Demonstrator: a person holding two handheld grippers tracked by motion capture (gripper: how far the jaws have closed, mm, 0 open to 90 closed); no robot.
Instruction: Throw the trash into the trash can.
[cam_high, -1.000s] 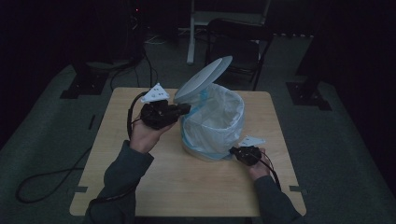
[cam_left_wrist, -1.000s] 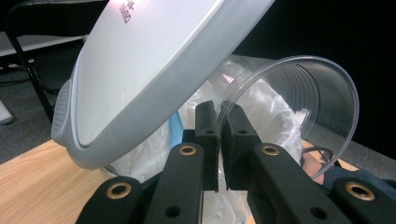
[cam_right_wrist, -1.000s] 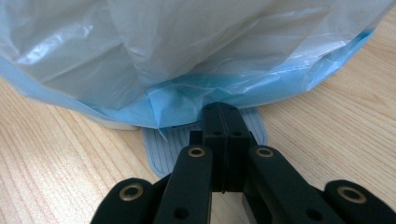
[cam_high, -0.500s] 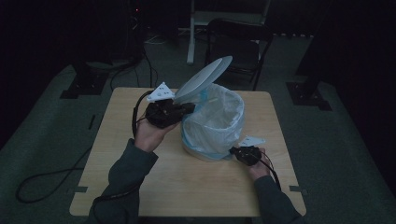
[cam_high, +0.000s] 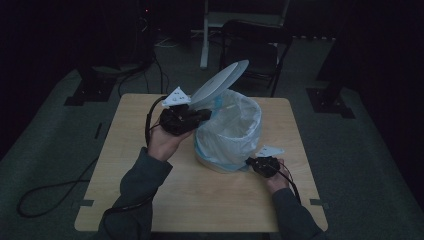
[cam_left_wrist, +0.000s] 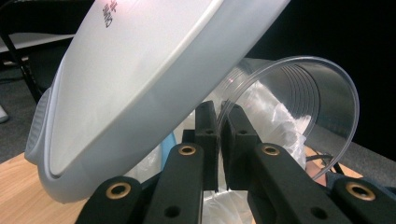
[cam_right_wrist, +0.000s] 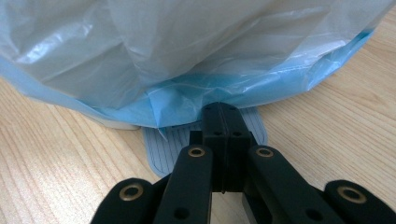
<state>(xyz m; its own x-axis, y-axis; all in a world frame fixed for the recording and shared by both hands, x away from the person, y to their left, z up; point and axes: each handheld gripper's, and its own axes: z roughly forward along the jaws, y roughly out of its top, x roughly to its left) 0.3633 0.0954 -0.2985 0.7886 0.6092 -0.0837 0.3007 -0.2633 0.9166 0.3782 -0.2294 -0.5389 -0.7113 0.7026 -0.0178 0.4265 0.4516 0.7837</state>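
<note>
A white pedal bin (cam_high: 227, 150) lined with a pale blue-white bag (cam_right_wrist: 187, 51) stands mid-table, its lid (cam_high: 220, 82) tipped up and back. My left gripper (cam_high: 202, 116) hovers at the bin's left rim, under the lid (cam_left_wrist: 140, 79). It is shut on the rim of a clear plastic cup (cam_left_wrist: 289, 107), which lies tilted over the bag's mouth. My right gripper (cam_high: 252, 162) is low at the bin's front right foot. In the right gripper view the right gripper (cam_right_wrist: 223, 116) is shut, with its tips resting on the ribbed grey pedal (cam_right_wrist: 161, 149).
The light wooden table (cam_high: 150, 200) has bare room to the left and in front of the bin. A dark chair (cam_high: 260, 45) stands behind the table. Cables trail from both grippers, and one loops on the floor (cam_high: 45, 195) at the left.
My left gripper with the cup has shifted slightly right, closer over the bin. The right gripper and the raised lid have stayed put.
</note>
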